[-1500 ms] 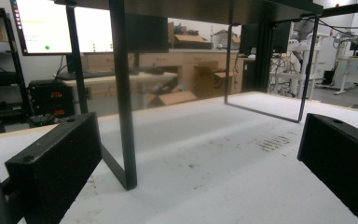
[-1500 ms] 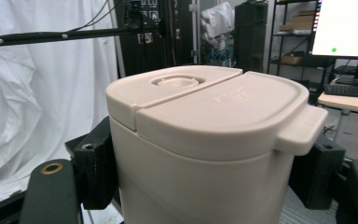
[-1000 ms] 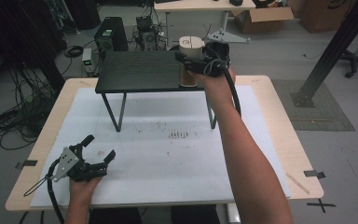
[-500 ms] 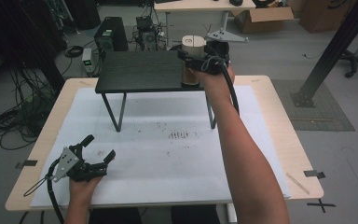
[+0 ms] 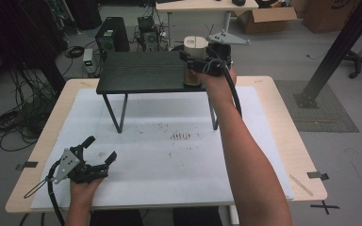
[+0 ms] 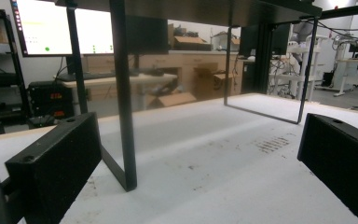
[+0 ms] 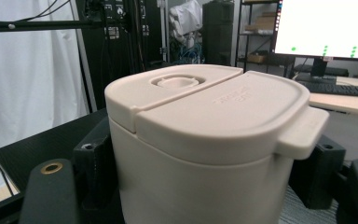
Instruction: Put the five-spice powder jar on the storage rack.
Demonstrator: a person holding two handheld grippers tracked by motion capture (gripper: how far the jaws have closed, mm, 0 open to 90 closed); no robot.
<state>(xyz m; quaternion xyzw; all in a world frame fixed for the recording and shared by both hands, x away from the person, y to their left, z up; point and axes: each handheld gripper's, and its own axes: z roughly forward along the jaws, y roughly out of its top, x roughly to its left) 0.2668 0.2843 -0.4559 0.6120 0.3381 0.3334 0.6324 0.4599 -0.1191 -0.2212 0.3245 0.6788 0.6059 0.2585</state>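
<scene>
Right now the right tongs (image 5: 202, 66) are pinching the cream lidded canister (image 5: 195, 49) from both sides, and the canister stands at the right-hand end of the black shelf (image 5: 141, 70) that rises on thin legs above the white worktop (image 5: 169, 160). In the right gripper view the canister (image 7: 200, 140) sits between the two black jaws, the pads low on its wall, under the two-part lid with its side tab. From the high view it seems to stand close to the shelf's near right corner, though the hand hides its base, so I cannot tell how much surface lies under it. If the tongs let go while part of the base overhangs, it could tip off and fall to the worktop. The smooth wall could also slide in the pads if lifted quickly, and a tilt might pop the lid. A sideways drag could shift the light shelf. The left tongs (image 5: 96, 155) rest spread and empty near the worktop's near left edge, well apart from the canister and too far to catch it.
</scene>
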